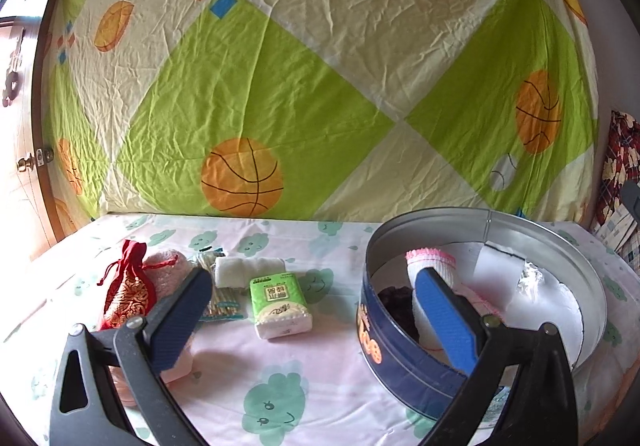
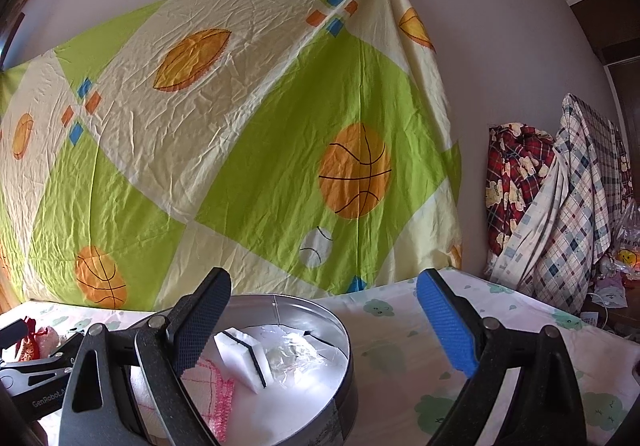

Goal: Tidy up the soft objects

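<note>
A round blue tin (image 1: 372,342) stands at the right of the left wrist view; it also shows in the right wrist view (image 2: 344,334). Inside lie a white cloth with pink trim (image 1: 432,260) (image 2: 208,382), a dark item (image 1: 396,304), a white sponge with a black stripe (image 2: 240,354) and crumpled clear plastic (image 2: 292,356). My left gripper (image 1: 316,314) is open and empty, its right finger over the tin. My right gripper (image 2: 324,326) is open and empty above the tin's right edge. On the table at left lie a red pouch (image 1: 128,294), a pink towel (image 1: 164,270), a white rolled cloth (image 1: 250,270) and a green tissue pack (image 1: 280,304).
A pack of cotton swabs (image 1: 224,306) lies by the left finger. The table wears a pale sheet with green clouds (image 1: 276,402). A green and cream sheet with basketballs (image 1: 280,86) hangs behind. Plaid bedding (image 2: 560,206) is piled at the far right. A wooden door (image 1: 24,166) stands left.
</note>
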Available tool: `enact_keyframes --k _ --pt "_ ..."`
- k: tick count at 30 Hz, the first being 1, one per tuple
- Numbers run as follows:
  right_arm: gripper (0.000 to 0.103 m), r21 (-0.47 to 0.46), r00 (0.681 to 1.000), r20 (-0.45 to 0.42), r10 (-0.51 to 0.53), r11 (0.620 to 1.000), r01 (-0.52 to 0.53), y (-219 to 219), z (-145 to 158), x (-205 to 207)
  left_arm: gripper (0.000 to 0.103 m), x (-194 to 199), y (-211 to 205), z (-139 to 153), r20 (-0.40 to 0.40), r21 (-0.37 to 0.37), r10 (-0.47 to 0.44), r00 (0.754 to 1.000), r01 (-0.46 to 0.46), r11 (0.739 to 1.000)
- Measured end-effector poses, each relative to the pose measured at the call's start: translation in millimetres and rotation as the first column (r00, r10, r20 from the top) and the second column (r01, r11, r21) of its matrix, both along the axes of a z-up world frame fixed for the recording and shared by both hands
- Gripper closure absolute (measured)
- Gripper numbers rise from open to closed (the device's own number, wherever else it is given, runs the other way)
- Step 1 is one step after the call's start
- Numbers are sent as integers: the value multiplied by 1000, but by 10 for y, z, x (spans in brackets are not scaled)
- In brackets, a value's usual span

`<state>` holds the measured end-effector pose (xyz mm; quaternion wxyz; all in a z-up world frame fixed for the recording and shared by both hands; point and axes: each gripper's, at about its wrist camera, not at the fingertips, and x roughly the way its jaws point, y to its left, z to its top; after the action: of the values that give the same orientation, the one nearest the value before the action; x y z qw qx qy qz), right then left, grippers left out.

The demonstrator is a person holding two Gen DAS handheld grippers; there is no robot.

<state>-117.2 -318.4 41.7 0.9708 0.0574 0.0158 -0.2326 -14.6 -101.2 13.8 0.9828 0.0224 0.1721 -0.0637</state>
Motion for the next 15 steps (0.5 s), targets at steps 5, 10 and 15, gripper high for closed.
enact_keyframes --k 5,10,15 --pt "7 -4 1000 23 -19 1000 19 40 7 -57 0 0 114 -2 3 2 8 1000 -8 1000" --pt "7 -37 998 49 -44 998 45 133 26 -126 0 14 250 -7 -3 -3 15 1000 -15 1000" --pt "7 -55 997 60 -58 997 61 200 39 -151 0 36 387 -14 -9 -6 20 1000 -20 1000"
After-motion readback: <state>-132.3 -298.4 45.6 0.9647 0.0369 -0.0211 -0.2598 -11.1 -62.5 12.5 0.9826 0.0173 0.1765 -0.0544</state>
